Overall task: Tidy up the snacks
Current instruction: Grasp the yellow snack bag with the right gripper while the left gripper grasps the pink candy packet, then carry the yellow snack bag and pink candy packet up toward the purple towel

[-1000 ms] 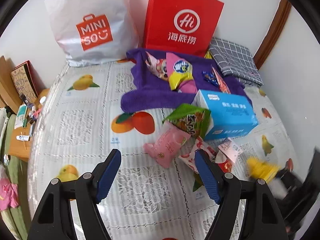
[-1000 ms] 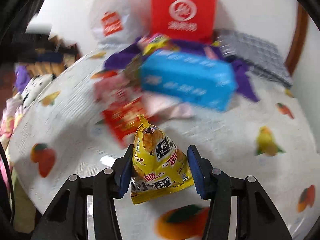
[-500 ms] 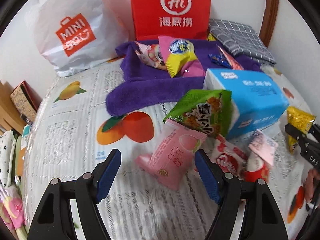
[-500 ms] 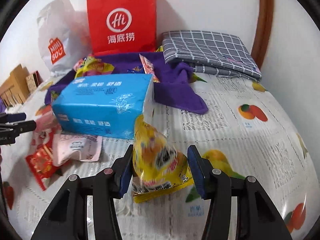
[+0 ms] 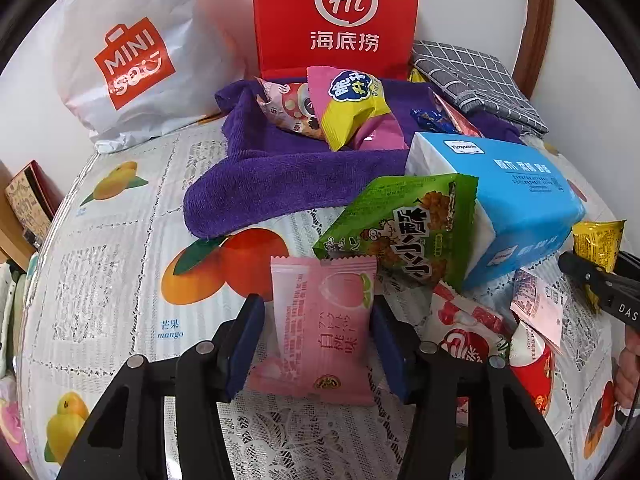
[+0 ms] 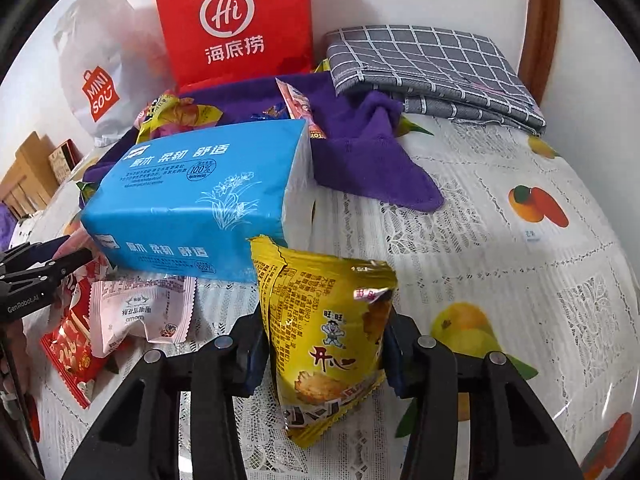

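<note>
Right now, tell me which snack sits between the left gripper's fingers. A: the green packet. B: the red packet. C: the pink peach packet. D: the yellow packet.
C: in the left wrist view the left gripper has its blue pads on both sides of the pink peach packet; the green packet lies beyond it against the blue tissue pack.

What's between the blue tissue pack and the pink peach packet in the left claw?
The green snack bag, leaning against the blue tissue pack and just behind the pink peach packet held in the left claw. Left wrist view shows it.
</note>
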Tool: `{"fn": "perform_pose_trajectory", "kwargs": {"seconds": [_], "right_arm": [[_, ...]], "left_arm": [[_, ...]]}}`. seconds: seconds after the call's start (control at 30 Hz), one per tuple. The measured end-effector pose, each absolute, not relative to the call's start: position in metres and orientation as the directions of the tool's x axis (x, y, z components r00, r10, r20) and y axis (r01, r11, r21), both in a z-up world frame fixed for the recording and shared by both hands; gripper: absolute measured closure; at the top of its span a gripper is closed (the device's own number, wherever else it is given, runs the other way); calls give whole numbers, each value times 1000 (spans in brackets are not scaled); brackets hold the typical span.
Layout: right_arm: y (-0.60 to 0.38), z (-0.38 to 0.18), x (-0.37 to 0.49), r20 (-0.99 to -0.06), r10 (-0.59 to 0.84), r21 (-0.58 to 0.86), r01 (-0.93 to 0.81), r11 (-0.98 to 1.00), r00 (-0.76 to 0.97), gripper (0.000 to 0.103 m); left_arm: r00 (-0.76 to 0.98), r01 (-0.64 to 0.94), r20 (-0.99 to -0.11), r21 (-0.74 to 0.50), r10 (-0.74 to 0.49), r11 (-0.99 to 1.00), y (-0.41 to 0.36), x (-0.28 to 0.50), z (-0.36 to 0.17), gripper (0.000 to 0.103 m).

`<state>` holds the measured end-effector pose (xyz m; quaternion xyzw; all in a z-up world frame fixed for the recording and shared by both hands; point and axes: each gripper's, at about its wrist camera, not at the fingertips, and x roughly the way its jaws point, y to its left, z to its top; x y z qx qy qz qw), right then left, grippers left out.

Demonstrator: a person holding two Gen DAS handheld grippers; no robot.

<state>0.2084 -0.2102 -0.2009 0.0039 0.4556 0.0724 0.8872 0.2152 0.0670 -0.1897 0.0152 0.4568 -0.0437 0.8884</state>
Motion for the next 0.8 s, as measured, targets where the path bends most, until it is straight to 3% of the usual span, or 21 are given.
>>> {"fn": "perform_pose_trajectory", "kwargs": {"seconds": [0.63, 0.8], "right_arm": [[-207, -202, 208, -811, 117, 50, -131, 990, 574, 53], [-207, -202, 208, -811, 118, 51, -132, 990, 573, 53]], "left_arm": [[581, 81, -812, -7, -53, 997, 66, 216, -190, 51], [586, 90, -808, -7, -59, 996, 64, 215, -189, 59]]}}
